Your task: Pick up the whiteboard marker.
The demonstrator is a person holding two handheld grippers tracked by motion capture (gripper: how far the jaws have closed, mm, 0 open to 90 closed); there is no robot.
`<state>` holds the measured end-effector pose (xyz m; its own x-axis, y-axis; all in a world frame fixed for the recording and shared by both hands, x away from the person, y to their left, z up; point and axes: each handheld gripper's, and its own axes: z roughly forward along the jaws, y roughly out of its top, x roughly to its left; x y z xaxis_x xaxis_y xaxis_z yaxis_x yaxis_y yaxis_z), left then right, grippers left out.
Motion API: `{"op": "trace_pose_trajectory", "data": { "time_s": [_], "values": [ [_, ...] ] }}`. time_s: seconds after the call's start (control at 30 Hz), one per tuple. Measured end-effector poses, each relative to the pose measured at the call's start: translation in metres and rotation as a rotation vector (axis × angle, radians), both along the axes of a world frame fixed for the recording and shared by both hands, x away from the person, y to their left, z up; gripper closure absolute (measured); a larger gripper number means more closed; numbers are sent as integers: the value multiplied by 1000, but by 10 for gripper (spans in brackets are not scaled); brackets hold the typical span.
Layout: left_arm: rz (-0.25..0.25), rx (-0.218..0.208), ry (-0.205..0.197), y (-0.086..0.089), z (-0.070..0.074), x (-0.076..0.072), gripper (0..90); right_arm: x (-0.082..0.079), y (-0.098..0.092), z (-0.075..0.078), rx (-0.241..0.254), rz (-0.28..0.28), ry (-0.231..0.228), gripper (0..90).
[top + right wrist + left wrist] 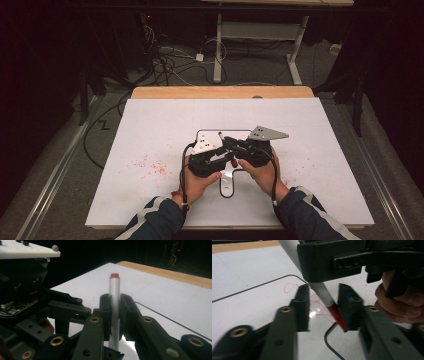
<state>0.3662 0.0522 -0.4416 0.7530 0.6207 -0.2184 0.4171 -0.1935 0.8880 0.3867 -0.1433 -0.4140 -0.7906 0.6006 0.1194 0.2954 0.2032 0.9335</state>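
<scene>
Meeting near the middle of the counter (150,130), a little toward its near edge, the two tongs sit close together over a white sheet bearing a black outline (200,133).

The right tongs (115,315) are closed on a white marker (114,302), with the jaws pressed against either side of its barrel. In the right gripper view the marker stands upright between them, its red end cap (114,275) at the top; the lower barrel is cut off behind the jaws and the bottom of the frame. In the high view these tongs (226,142) are held by the right hand (260,172), and the grey three-cornered plate (267,133) on top hides much of the body.

The left tongs (323,307) stand open, their jaws parted on either side of the marker's (322,291) lower end without gripping it. The red tip (338,318) lies just beside the right-hand jaw; whether it touches that jaw or the sheet cannot be told, since motion blur smears it. Red scribbles (292,287) show on the sheet behind the jaws, partly hidden by them. The body of the other tongs blocks the upper part of this view, and fingers (397,307) of the right hand show at its right edge.

In the high view the left hand (197,182) holds the left tongs (220,159), whose jaws are too small and crowded to make out. Red specks (150,167) dot the sheet toward the counter's left edge. Both sleeves (150,222) are cut off at the bottom.
</scene>
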Motion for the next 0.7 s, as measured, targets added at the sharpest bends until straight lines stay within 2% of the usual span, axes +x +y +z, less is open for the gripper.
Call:
{"op": "trace_pose_trajectory", "data": {
  "time_s": [0.17,0.4,0.57,0.63,0.7],
  "values": [
    [15,18,-5,5,0,2,749,-2,0,1,1,4,-8,814],
    [3,49,-9,7,0,6,785,-3,0,2,-18,4,-16,793],
    [-40,71,-44,-1,2,12,786,-7,-9,7,-38,-13,-30,642],
    [-47,73,-52,-6,1,17,786,-9,-18,9,-36,-21,-28,537],
    [-53,68,-54,-11,0,23,787,-13,-29,12,-59,-29,-52,507]
  ]
}}
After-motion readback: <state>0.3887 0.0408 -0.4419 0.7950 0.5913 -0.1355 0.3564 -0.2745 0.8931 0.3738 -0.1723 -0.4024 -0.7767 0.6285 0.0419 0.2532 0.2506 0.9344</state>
